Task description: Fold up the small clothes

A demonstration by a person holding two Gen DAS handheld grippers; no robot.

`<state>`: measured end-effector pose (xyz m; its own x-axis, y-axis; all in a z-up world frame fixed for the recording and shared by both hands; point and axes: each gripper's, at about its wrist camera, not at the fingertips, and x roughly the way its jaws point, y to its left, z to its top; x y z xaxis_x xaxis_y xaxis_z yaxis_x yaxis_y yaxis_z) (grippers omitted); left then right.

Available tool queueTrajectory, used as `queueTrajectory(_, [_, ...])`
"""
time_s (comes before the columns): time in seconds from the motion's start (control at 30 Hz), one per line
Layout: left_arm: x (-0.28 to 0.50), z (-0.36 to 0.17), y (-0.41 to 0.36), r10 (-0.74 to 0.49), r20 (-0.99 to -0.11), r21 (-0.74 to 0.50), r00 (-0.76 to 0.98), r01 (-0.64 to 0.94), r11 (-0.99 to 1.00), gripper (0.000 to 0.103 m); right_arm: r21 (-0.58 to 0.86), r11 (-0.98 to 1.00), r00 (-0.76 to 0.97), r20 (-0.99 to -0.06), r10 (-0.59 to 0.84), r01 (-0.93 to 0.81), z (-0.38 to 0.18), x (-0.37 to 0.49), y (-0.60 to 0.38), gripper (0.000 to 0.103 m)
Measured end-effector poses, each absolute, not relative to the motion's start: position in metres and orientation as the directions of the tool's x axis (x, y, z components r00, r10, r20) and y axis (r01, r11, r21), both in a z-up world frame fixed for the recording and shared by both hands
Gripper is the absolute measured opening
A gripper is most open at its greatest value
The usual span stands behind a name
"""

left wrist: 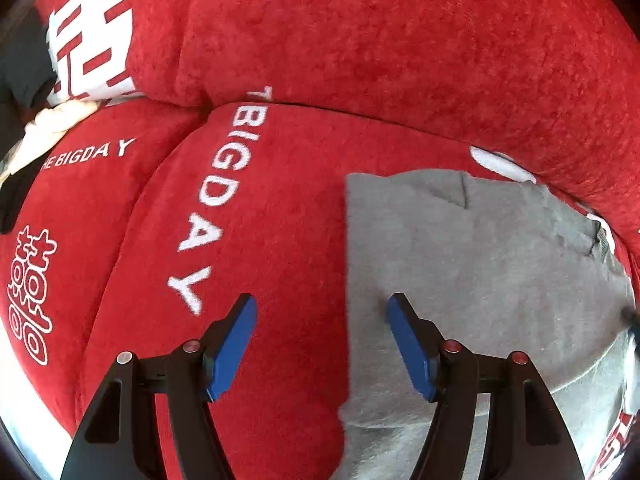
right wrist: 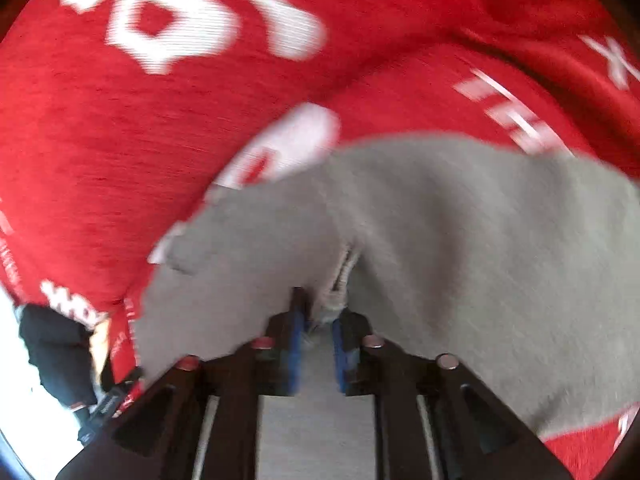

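Red plush cover w/ white "BIGDAY" lettering fills both views. Grey garment lies on it, right of the lettering. Left gripper hovers over garment's left edge, fingers wide apart, holding nothing. Right gripper has blue pads clamped on a bunched fold of the garment; view blurred.
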<state>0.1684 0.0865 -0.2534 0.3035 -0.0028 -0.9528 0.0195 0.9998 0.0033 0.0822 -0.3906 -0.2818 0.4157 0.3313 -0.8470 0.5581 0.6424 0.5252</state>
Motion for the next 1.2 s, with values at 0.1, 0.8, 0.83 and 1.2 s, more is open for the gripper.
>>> queueTrajectory(0.1, [0.169, -0.247, 0.101, 0.013, -0.950, 0.018, 0.311, 0.011, 1.000, 0.069, 0.597, 0.578, 0.455, -0.801, 0.389, 0.557, -0.270, 0.063, -0.379, 0.047])
queueTrajectory(0.8, [0.106, -0.222, 0.190, -0.011, -0.969, -0.030, 0.246, -0.074, 0.997, 0.069, 0.827, 0.423, 0.308, -0.539, 0.784, 0.371, -0.310, 0.144, -0.081, 0.006])
queueTrajectory(0.83, [0.103, -0.222, 0.193, -0.008, -0.969, -0.026, 0.246, -0.072, 0.997, 0.069, 0.817, 0.434, 0.301, -0.552, 0.777, 0.379, -0.314, 0.143, -0.076, 0.006])
queueTrajectory(1.2, [0.089, -0.219, 0.183, -0.032, -0.970, -0.044, 0.239, -0.046, 0.998, 0.069, 0.675, 0.671, 0.296, -0.738, 0.606, 0.308, -0.263, 0.110, -0.149, 0.032])
